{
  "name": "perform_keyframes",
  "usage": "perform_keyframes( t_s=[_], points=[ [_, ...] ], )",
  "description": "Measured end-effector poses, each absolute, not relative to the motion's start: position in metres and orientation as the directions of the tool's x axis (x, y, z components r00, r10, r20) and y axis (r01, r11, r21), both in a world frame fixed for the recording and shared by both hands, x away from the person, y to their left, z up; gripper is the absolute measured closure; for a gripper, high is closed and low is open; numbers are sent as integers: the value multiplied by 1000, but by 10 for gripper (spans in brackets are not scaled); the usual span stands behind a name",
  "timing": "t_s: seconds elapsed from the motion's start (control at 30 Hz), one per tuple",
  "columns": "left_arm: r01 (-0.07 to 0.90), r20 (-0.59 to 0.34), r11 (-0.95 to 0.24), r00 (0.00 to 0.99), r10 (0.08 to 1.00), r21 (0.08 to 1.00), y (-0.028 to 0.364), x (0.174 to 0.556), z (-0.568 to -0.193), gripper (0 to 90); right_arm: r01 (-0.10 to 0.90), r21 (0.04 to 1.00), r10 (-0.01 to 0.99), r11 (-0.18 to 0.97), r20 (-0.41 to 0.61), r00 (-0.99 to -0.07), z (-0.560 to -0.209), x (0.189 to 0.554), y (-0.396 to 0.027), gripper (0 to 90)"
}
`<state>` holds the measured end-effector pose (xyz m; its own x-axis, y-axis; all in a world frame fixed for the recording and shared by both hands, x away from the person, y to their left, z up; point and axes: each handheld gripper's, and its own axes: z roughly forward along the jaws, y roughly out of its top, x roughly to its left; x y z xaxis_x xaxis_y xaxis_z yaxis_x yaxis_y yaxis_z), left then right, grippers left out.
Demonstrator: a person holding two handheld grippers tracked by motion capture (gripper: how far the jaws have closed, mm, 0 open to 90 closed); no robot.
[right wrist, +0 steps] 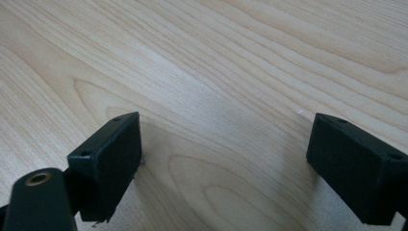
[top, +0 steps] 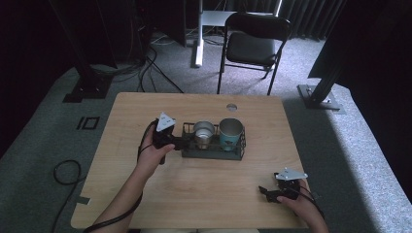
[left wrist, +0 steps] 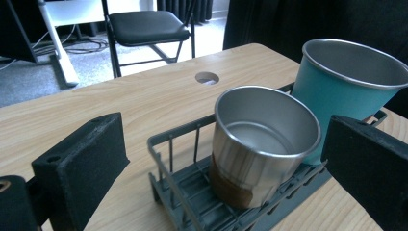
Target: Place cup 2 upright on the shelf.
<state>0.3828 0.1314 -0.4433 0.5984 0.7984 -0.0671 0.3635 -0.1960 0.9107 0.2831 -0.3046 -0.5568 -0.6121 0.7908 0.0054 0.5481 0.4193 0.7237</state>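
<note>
So the left claw (top: 187, 141) is wide open, nothing between its jaws, sitting right at the left end of the dark wire rack (top: 212, 149). In the left gripper view the steel cup (left wrist: 262, 144) stands between the two black pads with clear air on both sides, so no grip on it. That cup is upright in the left part of the rack, and there's a brownish band low on its wall. Just to the right of it, touching or nearly so, is a teal cup (left wrist: 349, 86) with a steel rim, also upright, in the right part of the rack. Rack sits around the middle of the table (top: 145, 111), a bit toward the far side, with a round cable hole (top: 231, 107) in the wood just beyond it.

The right claw (top: 264, 191) is way off at the near right corner, also open and empty, pointing left, low over bare wood in its own view. It's well apart from the rack.

Past the far edge there's a black folding chair (top: 252, 46) on grey carpet, plus some cables on the floor to the left.
</note>
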Motion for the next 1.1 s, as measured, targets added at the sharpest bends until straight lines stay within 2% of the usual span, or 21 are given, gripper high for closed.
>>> perform_keyframes(
  t_s=[0.4,1.1],
  points=[
    [381,-64,-186,556,829,906,169,371,-446,27,548,724,791,419,5,-612,-557,283,-305,117],
    [447,-66,-186,492,868,875,215,348,-481,27,548,724,791,419,6,-612,-557,283,-305,117]
  ],
)
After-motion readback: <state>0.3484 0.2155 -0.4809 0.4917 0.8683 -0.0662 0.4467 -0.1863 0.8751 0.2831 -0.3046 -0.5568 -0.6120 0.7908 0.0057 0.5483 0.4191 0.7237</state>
